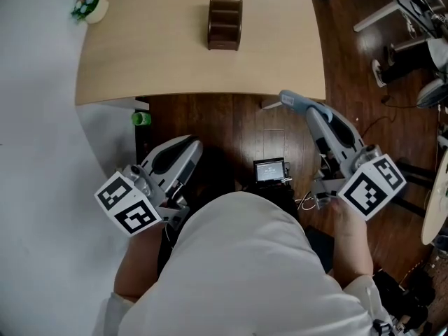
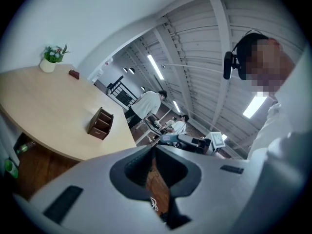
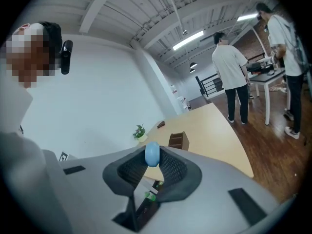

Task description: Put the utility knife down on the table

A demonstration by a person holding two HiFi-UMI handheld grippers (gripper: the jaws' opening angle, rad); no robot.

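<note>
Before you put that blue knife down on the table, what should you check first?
1. Knife gripped: ok, the utility knife sits clamped in the right claw.
2. Landing spot free: ok, the near part of the table is bare.
3. Knife above the table: not ok, its tip only reaches the near edge; the claw hangs over the floor.
4. Obstacles: ok, the brown organizer stands farther back, apart.
5. Left claw out of the way: ok, shut, empty, held back over the floor.
6. Blade retracted: cannot tell.
</note>
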